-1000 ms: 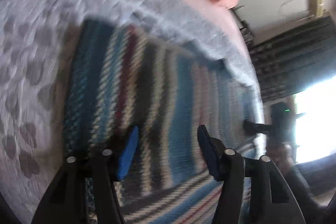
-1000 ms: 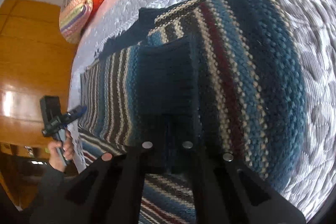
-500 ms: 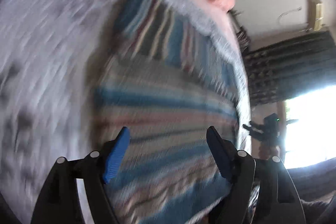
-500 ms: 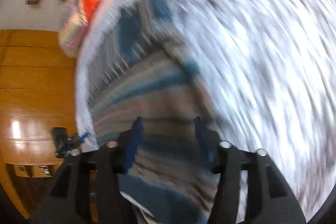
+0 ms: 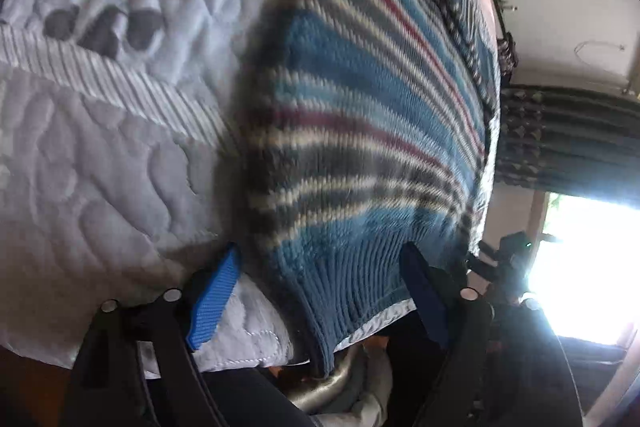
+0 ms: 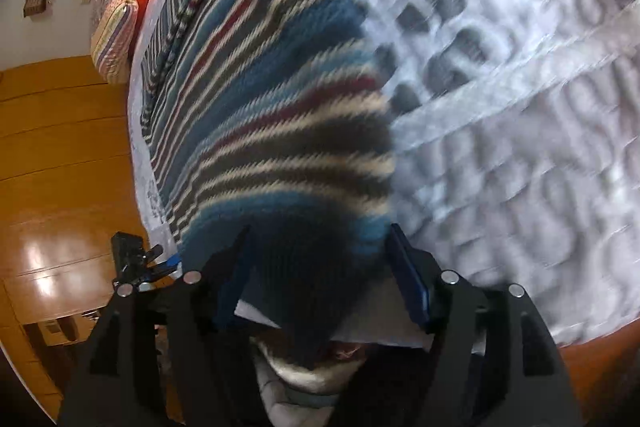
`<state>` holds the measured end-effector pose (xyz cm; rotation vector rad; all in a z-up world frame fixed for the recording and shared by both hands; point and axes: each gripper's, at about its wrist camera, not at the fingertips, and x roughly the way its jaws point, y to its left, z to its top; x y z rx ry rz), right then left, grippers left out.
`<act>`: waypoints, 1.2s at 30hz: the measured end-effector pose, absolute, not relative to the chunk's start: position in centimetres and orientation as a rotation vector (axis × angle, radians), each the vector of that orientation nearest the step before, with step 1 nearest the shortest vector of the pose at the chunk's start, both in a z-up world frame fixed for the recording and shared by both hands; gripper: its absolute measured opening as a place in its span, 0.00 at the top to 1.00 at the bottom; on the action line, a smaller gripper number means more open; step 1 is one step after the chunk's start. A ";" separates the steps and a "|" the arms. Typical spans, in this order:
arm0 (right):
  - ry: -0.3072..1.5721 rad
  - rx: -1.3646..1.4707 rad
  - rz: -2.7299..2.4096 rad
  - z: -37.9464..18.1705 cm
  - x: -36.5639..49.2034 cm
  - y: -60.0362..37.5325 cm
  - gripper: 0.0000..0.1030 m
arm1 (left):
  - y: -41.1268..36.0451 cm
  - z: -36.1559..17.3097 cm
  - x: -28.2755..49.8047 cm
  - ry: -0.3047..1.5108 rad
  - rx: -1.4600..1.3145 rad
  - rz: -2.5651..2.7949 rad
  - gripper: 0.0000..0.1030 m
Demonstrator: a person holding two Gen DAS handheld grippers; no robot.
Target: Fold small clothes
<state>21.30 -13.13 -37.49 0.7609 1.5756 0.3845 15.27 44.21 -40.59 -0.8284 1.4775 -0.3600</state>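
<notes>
At the near edge of the bed [image 5: 100,155], the striped knitted sweater [image 5: 360,131] lies on the grey quilt with its ribbed hem hanging just over the edge. It looks thick, soft and floppy, light enough to lift but prone to sag, so the firmer ribbed hem corners seem the best places to grip. The left claw [image 5: 320,291] and right claw [image 6: 320,275] each stand wide open, the hem between their pads and nothing clamped. A second ago the right claw was closed over dark knit further up the garment; both have since swung back to this edge, and the stripes now run crosswise.
</notes>
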 end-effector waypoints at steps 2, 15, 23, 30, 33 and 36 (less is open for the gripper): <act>1.582 0.763 0.418 -37.2 20.9 -11.7 0.35 | 43.4 -40.5 15.0 1.482 -0.886 -0.384 0.17; 1.602 0.795 0.449 -36.2 17.8 -10.3 0.60 | 41.2 -41.4 11.8 1.553 -0.855 -0.380 0.84; 1.506 0.820 0.442 -34.4 16.9 -11.8 0.93 | 43.5 -38.5 10.4 1.378 -1.005 -0.381 0.92; 1.385 0.905 0.526 -30.5 16.7 -12.8 0.93 | 44.8 -33.7 9.9 1.213 -1.072 -0.455 0.93; 1.340 0.920 0.551 -28.8 17.2 -13.2 0.93 | 45.1 -31.8 10.4 1.163 -1.079 -0.469 0.93; 1.300 0.930 0.576 -27.0 18.1 -13.3 0.93 | 45.4 -29.9 11.2 1.126 -1.077 -0.482 0.93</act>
